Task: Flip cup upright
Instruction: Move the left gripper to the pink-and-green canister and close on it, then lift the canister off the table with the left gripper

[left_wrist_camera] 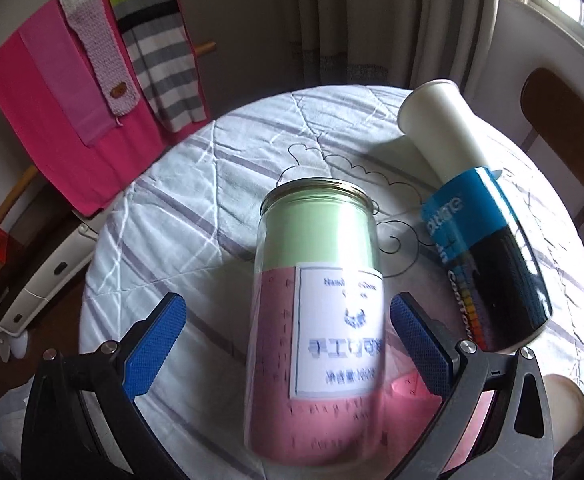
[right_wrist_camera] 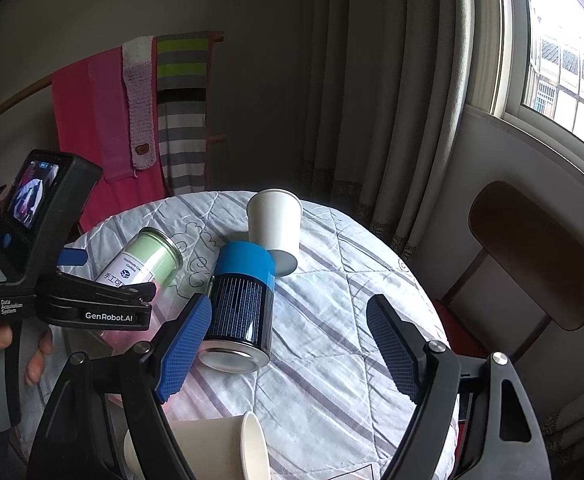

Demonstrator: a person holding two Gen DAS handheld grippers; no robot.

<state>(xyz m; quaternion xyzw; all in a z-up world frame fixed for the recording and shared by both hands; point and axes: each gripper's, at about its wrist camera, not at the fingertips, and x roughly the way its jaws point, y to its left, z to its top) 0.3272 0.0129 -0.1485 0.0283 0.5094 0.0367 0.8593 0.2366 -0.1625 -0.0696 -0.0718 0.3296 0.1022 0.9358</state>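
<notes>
A clear jar with green and pink filling and a white label lies tilted on the round table, metal rim pointing away; it also shows in the right wrist view. My left gripper is open, its blue pads on either side of the jar, not touching. A white paper cup stands upside-down at the back, leaning on a black and blue can that lies on its side. Another paper cup lies on its side at the near edge. My right gripper is open and empty above the table, its left pad beside the can.
The round table has a white quilted cloth with grey stripes. A brown chair stands at the right. Pink and striped towels hang on a rack behind. Curtains and a window are at the back right.
</notes>
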